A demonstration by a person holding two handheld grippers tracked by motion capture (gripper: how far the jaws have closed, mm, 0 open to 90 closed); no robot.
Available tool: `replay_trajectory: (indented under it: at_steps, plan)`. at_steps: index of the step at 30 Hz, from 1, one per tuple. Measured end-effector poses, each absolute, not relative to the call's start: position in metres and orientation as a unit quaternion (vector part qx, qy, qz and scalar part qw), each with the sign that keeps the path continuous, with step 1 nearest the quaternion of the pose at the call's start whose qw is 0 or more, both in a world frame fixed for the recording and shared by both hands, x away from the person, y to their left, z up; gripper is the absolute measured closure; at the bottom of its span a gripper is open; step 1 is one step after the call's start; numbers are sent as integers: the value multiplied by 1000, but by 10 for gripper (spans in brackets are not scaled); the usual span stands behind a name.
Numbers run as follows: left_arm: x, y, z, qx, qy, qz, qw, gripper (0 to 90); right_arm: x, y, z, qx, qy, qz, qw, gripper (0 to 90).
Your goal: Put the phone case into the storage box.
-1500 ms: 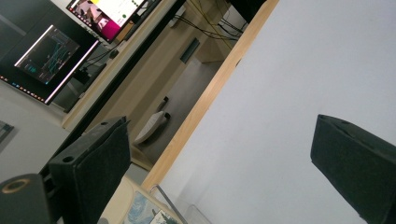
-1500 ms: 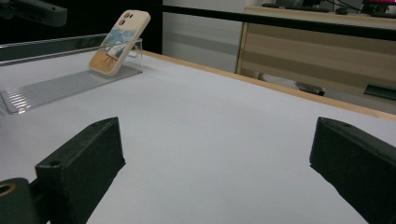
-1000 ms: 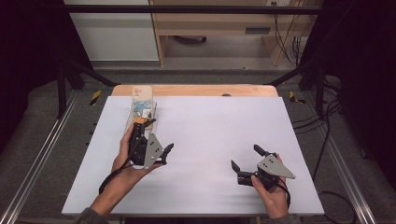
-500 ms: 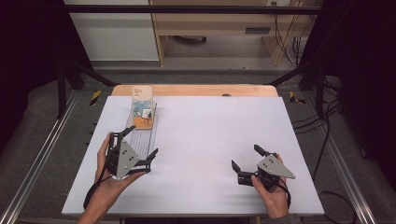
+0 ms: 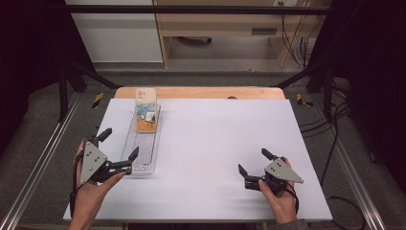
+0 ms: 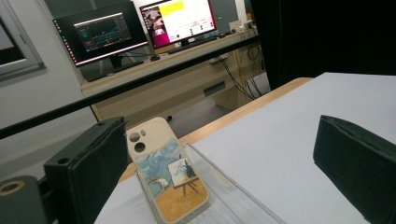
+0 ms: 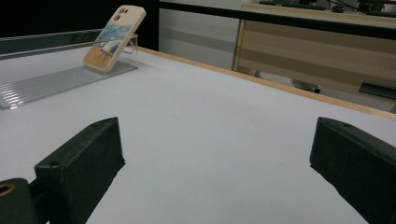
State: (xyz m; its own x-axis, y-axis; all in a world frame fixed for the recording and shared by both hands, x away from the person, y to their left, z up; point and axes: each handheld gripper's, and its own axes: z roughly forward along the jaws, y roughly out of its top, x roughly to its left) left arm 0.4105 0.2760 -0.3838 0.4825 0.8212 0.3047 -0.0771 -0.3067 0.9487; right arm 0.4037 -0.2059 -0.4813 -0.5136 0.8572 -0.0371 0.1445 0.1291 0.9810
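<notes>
1. The phone case leans tilted in the far end of a clear plastic tray, its top edge propped on the tray's far wall and its painted back facing up; in the left gripper view the same case shows camera cut-outs at its upper end
2. The tray lies lengthwise on the left part of the white table, with the case well beyond both grippers
3. The left gripper sits at the near left of the table, its jaws spread wide and holding nothing; one jaw tip lies just beside the tray's near end
4. The right gripper rests at the near right, well apart from the tray, jaws wide apart and empty, pointing across the table toward the left
5. Two lit monitors stand on a desk beyond the table in the left gripper view
</notes>
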Motion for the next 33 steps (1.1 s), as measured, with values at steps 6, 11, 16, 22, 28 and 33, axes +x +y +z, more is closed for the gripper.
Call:
replay_trajectory:
  at_steps: [6,11,16,22,28,33]
  plan:
    - [408,289,-386,667,287,427,539,25,404,-206,-482,370,678,545,326,26]
    - [407,298,-392,653,305,421,551,14,404,-206,-482,369,678,545,326,26]
    - [406,307,-399,644,317,415,559,8,404,-207,-482,370,678,545,326,25]
    - [405,315,-407,639,328,408,563,8,405,-208,-482,370,678,544,326,26]
    - [404,320,-418,634,338,399,570,8,405,-210,-482,371,678,544,326,26]
    - [405,323,-427,633,344,396,569,8,405,-213,-482,371,679,543,326,27]
